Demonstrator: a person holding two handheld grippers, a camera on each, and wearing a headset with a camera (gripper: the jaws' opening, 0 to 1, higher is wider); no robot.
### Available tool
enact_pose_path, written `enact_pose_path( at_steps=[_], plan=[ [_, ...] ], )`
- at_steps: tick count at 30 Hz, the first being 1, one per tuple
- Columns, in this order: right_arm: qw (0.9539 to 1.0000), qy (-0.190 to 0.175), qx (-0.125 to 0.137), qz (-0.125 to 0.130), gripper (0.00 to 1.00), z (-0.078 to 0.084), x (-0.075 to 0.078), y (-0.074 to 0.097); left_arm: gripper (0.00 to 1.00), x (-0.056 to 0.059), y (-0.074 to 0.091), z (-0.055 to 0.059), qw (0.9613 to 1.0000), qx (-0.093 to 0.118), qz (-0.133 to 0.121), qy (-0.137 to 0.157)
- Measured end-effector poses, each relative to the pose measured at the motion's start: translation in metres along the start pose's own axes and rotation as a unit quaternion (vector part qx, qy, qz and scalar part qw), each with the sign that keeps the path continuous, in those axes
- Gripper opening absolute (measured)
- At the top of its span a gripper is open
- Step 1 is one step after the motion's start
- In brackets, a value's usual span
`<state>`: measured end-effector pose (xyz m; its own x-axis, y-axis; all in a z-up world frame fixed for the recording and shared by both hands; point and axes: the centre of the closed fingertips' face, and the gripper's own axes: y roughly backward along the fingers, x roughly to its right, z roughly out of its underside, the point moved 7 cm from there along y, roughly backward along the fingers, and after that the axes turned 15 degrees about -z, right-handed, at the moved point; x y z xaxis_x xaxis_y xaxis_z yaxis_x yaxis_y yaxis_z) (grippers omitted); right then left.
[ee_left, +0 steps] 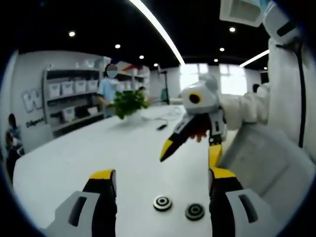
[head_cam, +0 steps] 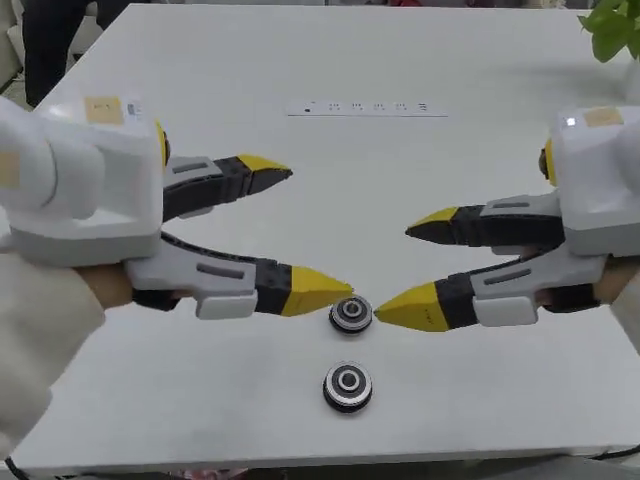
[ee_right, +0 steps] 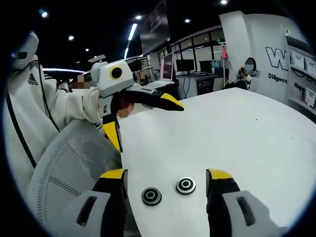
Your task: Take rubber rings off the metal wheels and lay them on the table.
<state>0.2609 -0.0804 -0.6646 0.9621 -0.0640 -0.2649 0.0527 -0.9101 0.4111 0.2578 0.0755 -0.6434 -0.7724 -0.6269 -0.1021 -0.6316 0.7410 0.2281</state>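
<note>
white counter (head_cam: 300,60) carries two metal wheels, laid flat, one behind the other and near to each other: the far wheel (head_cam: 351,313) and the near wheel (head_cam: 348,386). a dark rubber ring (head_cam: 327,389) seems to sit around each of them, so two rings are judged as not yet taken off. the left gripper (head_cam: 318,230) and the right gripper (head_cam: 395,271) are both held with jaws spread wide and with nothing between them. the lower yellow tip of each is placed just beside the far wheel, one from each side; whether it is touched cannot be told.

for the step in hand, the far wheel is best pinned on its metal hub by one pair of jaws, while the ring is hooked at the rim by a tip of the other and rolled off, not pulled straight. the near wheel should not be knocked.

counted: two wheels, two grippers, two jaws on each, one power strip (head_cam: 365,108) far behind.
</note>
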Motion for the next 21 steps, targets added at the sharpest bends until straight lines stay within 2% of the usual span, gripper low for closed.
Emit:
enact_pose_path(
  at_steps=[2, 5, 7, 9, 13, 14, 17, 21],
  plan=[
    [1.0000, 0.003, 0.000, -0.008, 0.60, 0.008, 0.000, -0.006, 0.76, 0.003, -0.002, 0.010, 1.0000, -0.004, 0.006, 0.001],
    [0.9996, 0.015, -0.001, -0.025, 0.60, 0.016, -0.001, -0.014, 0.74, 0.005, -0.002, 0.026, 0.9994, -0.033, 0.011, 0.002],
    [0.9990, 0.016, -0.016, -0.040, 0.60, 0.022, -0.003, -0.020, 0.74, 0.008, -0.002, 0.034, 0.9990, -0.041, 0.017, 0.006],
    [0.9981, 0.020, -0.028, -0.051, 0.58, 0.027, -0.006, -0.026, 0.74, 0.011, -0.003, 0.039, 0.9984, -0.051, 0.026, -0.004],
    [0.9947, 0.030, -0.070, -0.069, 0.56, 0.041, -0.009, -0.035, 0.72, 0.014, -0.004, 0.044, 0.9976, -0.062, 0.032, -0.006],
    [0.9938, 0.032, -0.078, -0.072, 0.55, 0.044, -0.011, -0.037, 0.72, 0.016, -0.003, 0.044, 0.9978, -0.059, 0.032, -0.002],
    [0.9923, 0.023, -0.087, -0.085, 0.52, 0.051, -0.012, -0.043, 0.71, 0.023, -0.004, 0.047, 0.9975, -0.057, 0.043, -0.001],
    [0.9907, 0.016, -0.101, -0.089, 0.47, 0.061, -0.012, -0.047, 0.70, 0.033, -0.009, 0.052, 0.9960, -0.062, 0.064, 0.001]
  ],
)
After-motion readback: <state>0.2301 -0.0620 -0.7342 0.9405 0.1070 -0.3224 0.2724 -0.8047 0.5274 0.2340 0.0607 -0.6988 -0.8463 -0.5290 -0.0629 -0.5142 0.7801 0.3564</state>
